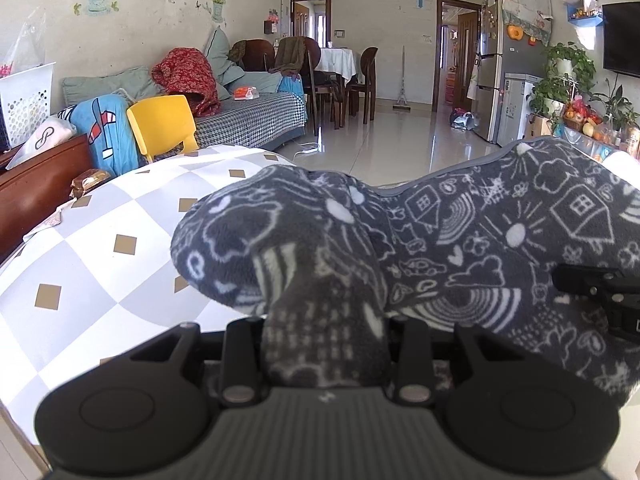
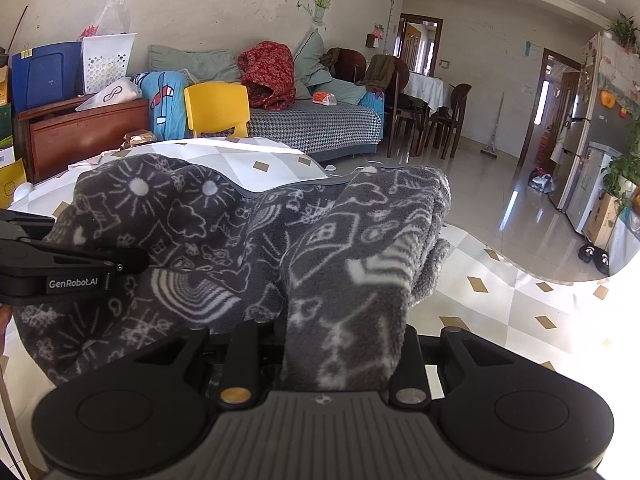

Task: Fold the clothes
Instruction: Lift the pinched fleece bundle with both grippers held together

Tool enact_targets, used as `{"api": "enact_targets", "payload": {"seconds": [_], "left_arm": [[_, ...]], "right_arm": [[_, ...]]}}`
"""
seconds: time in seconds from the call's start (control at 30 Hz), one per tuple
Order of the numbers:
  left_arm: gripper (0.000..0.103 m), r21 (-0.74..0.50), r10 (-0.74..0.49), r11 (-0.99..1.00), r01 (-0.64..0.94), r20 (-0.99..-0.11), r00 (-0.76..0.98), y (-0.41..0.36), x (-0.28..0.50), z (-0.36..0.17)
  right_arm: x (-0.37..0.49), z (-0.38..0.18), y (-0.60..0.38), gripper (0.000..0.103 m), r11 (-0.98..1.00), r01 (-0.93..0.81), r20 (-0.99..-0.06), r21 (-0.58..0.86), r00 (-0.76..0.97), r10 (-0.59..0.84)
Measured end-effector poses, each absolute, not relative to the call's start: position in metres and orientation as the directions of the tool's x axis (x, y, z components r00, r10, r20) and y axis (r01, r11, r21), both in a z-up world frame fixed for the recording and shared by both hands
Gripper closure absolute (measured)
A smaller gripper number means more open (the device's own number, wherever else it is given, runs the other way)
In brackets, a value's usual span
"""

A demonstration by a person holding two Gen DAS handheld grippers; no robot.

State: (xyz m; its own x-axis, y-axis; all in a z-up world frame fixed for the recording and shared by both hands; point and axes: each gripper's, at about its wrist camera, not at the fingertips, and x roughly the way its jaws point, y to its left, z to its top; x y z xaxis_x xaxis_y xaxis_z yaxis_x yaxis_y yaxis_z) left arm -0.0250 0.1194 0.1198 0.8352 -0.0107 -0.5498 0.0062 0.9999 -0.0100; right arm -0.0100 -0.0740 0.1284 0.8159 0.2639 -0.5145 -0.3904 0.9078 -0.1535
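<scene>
Here, fleece garment (image 1: 460,248) bunched, hiding both hand-held gripper fingertips

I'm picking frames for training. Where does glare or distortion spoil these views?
Right wrist view: sunlight blows out the tablecloth at lower right, and the table edge bows. Left wrist view: even light, fleece garment sharp, fisheye bending the walls; floor shows reflections.

my grippers (image 1: 326,344) black | garment (image 1: 460,240) dark grey fleece, white doodles: suns, houses, clouds | tablecloth (image 1: 100,248) white-grey checks, tan diamonds | chair (image 1: 160,122) yellow
</scene>
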Motion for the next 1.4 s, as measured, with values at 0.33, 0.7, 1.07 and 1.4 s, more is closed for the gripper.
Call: {"api": "enact_targets", "payload": {"seconds": [0.33, 0.7, 1.07, 1.4], "left_arm": [[0.07, -0.045, 0.018, 0.998, -0.052, -0.566, 0.824, 0.15, -0.016, 0.112], [0.07, -0.086, 0.095, 0.981, -0.174, -0.569, 0.817, 0.201, -0.009, 0.108], [0.07, -0.086, 0.18, 0.957, -0.275, -0.566, 0.805, 0.239, -0.004, 0.103], [0.07, -0.08, 0.219, 0.943, -0.324, -0.582, 0.783, 0.266, -0.004, 0.091]], "right_arm": [[-0.002, 0.124, -0.048, 0.077, 0.892, -0.423, -0.528, -0.163, 0.801, 0.283], [0.01, 0.123, -0.001, 0.077, 0.862, -0.471, -0.535, -0.184, 0.784, 0.314], [0.028, 0.12, 0.048, 0.076, 0.834, -0.518, -0.55, -0.19, 0.76, 0.347], [0.039, 0.106, 0.077, 0.076, 0.814, -0.552, -0.576, -0.182, 0.731, 0.367]]}}
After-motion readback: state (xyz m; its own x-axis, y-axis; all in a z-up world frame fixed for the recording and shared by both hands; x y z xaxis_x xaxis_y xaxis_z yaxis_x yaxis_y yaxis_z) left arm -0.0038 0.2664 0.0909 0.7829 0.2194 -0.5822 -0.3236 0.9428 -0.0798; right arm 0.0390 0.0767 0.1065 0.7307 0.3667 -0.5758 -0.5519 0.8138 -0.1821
